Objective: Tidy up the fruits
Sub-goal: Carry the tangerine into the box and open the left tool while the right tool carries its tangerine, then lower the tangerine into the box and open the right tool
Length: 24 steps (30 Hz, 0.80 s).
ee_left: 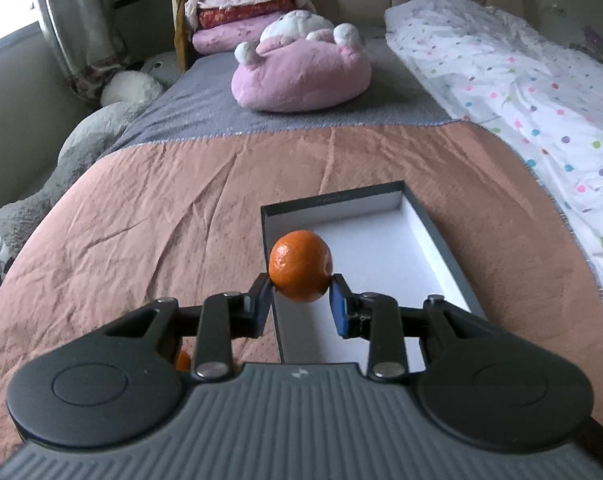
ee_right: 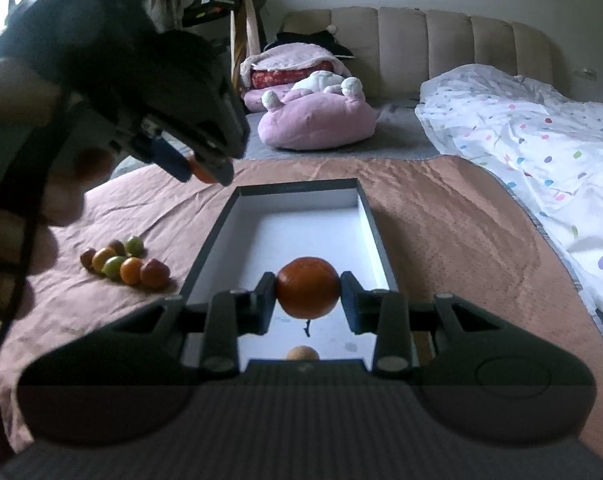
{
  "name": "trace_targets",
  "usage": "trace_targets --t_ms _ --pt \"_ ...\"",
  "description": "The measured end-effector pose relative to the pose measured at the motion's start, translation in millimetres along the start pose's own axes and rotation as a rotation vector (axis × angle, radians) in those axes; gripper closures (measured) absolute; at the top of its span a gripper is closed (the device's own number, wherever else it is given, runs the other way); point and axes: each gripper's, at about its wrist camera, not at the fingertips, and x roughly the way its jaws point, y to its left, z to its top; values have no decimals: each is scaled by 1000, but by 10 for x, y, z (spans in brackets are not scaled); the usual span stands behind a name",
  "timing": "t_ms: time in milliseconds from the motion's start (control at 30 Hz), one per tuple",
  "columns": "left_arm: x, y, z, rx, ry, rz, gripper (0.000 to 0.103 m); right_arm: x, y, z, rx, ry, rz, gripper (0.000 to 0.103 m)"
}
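round orange tangerine (ee_left: 300,266), glossy, dimpled skin

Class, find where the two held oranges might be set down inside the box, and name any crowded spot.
The box floor is bare from its far wall down to the right gripper. One small fruit lies at the near end. Left of the box, the cluster of small fruits crowds the pink bedspread.

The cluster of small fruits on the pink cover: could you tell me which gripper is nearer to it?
Left. The left gripper hangs by the box's far-left corner, beyond the small fruits; the right gripper is over the box interior.
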Motion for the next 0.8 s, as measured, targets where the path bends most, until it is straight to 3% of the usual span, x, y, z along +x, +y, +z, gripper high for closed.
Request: trace_targets --t_ms 400,800 --pt "136 -104 -75 44 3 4 66 161 -30 -33 0 52 -20 66" --pt "-33 140 -228 44 2 39 66 274 -32 -70 -8 94 -32 65"
